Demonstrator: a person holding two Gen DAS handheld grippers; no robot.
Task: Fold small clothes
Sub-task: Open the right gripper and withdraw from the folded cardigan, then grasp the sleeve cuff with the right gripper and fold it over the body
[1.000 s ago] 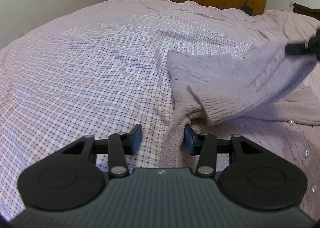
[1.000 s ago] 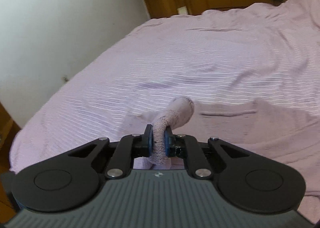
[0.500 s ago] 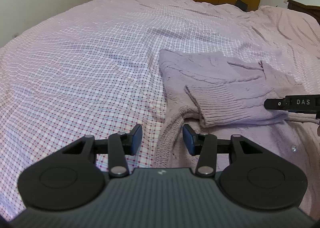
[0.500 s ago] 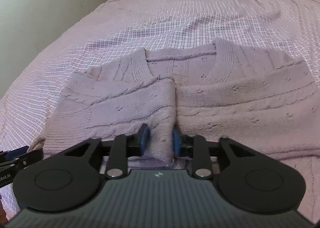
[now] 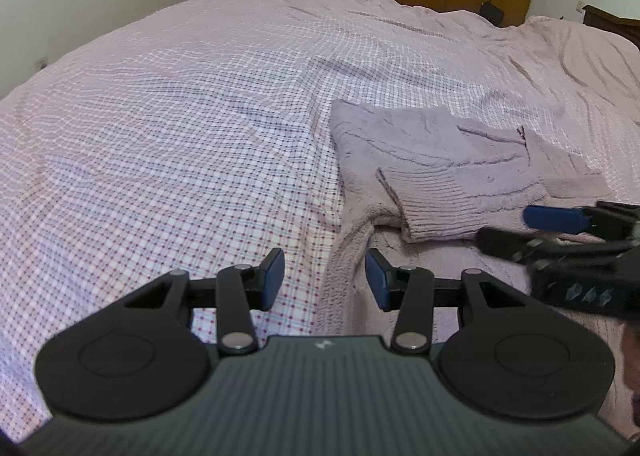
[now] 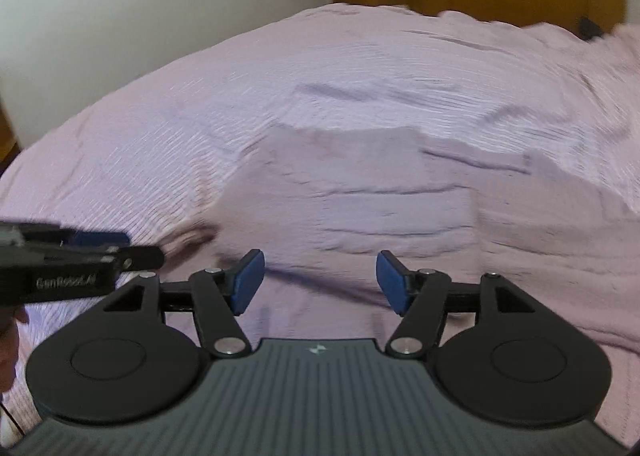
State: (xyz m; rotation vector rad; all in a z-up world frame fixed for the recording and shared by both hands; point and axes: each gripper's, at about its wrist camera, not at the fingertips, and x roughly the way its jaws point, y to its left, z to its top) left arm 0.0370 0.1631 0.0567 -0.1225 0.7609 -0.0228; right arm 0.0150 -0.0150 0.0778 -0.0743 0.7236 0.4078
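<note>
The left claw (image 5: 325,277) is spread wide with nothing between its blue pads, hovering over the near left hem of the lilac knit cardigan (image 5: 420,160). The cardigan lies on the checked bedspread (image 5: 180,136), one sleeve (image 5: 452,200) folded across its front toward 3 o'clock. The right claw (image 6: 320,281) is also spread apart and empty, above the cardigan.

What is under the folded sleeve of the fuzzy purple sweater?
The ribbed sleeve lies across the front of the lilac knitted sweater, which rests on the pink checked bedsheet. Whatever part of the sweater's front the sleeve covers is hidden.
</note>
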